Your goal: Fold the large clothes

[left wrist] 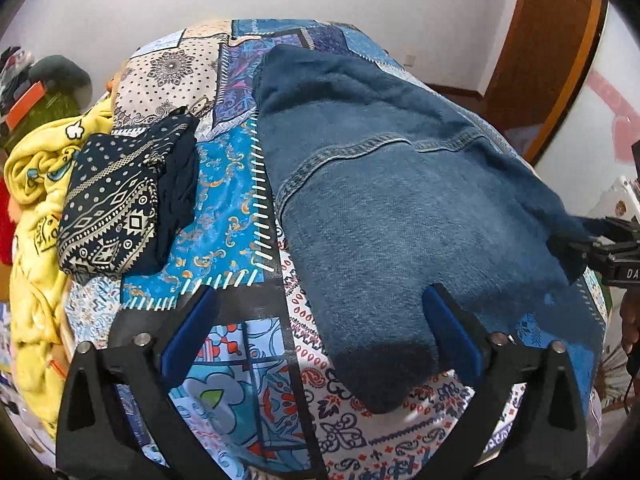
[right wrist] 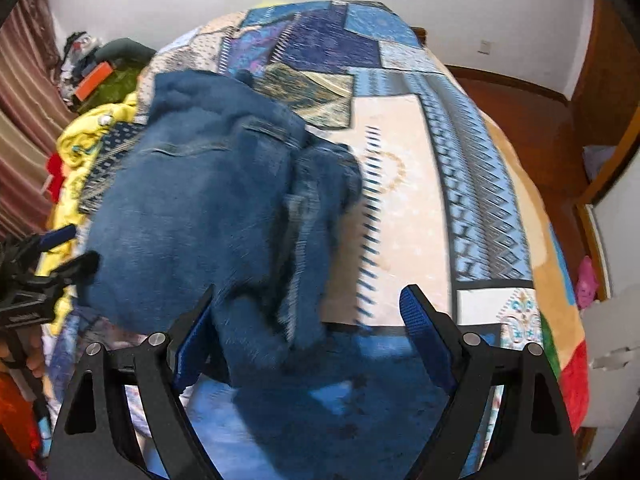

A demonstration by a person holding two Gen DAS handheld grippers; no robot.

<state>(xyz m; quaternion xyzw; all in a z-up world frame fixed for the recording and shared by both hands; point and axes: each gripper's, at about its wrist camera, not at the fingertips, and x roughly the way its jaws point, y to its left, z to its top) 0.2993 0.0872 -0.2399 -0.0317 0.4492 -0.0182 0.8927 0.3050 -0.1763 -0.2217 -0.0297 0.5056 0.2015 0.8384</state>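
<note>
- A blue denim garment lies on the patchwork bedspread, partly doubled over, its long axis running away from the left claw toward the far wall; the near dark end sits between that claw's blue pads
- Folding looks midway: the cloth is gathered but rumpled, with squaring-up likely left
- Both claws stand apart, gripping nothing; the right claw hovers with the garment's edge beside its left pad
- Left of the left claw, a folded patterned cloth and yellow blanket

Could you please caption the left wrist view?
Open left claw above blue denim jacket on patchwork bedspread.
</note>
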